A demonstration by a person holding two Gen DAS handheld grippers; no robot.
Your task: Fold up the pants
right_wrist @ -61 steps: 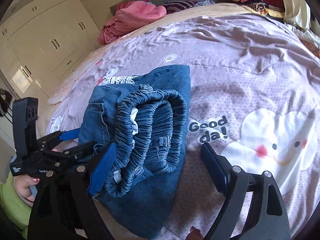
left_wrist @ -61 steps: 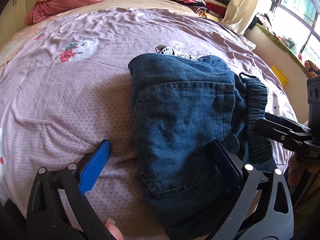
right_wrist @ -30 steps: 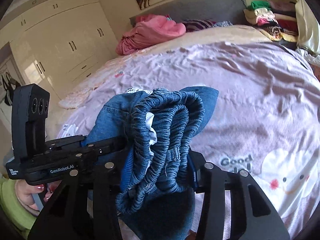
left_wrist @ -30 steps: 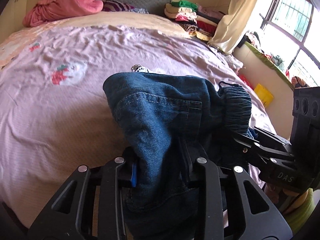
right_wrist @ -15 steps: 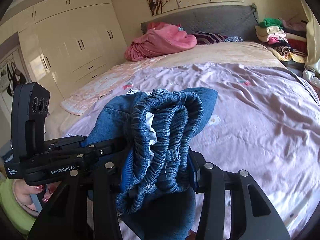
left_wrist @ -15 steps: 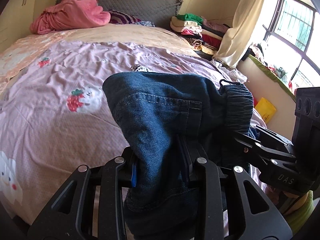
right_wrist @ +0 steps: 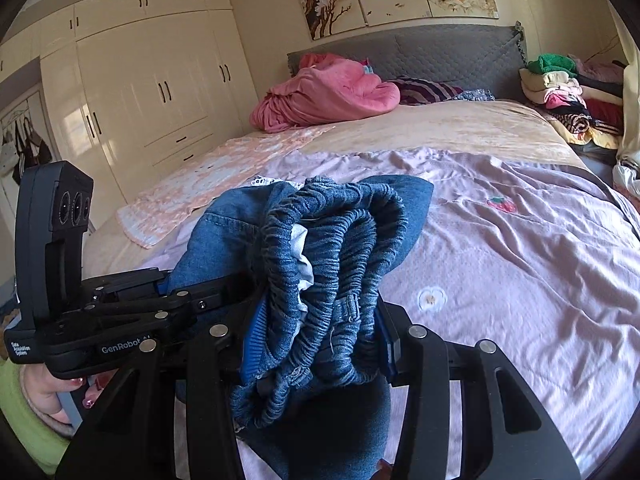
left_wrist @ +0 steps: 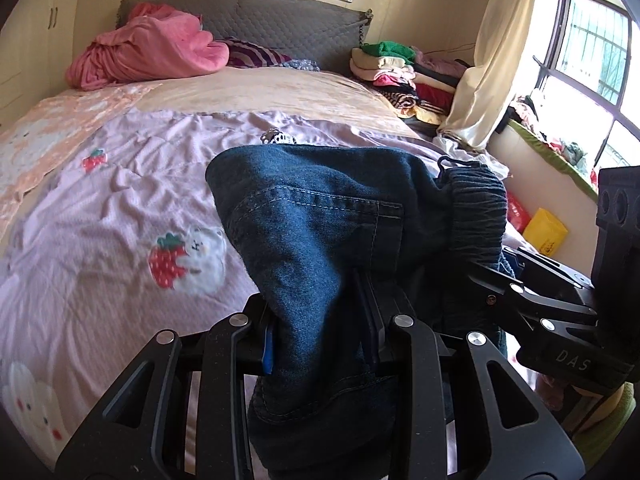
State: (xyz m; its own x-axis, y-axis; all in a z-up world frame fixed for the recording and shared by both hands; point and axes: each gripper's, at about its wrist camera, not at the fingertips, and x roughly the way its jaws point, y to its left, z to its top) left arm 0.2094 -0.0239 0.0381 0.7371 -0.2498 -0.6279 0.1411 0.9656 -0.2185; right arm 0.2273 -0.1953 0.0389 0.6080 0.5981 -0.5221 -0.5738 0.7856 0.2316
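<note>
Above the bed [left_wrist: 120, 208], folded pants [left_wrist: 320, 216] now higher, both jaws clamped.

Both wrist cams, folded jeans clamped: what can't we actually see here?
- Left wrist view: jeans cover the left gripper pads and the sheet below.
- Right wrist view: waistband hides the right gripper pads; bundle's underside unseen.
- Both: the bottom edge cuts off the jeans' lower end.

Your right gripper [right_wrist: 316, 344] clamps the folded pants [right_wrist: 320, 256] at the bunched elastic waistband, clear above the bed [right_wrist: 520, 264]. Your left gripper [right_wrist: 168, 292] grips the same bundle from the left side. A pink blanket [right_wrist: 328, 92] lies at the headboard.
</note>
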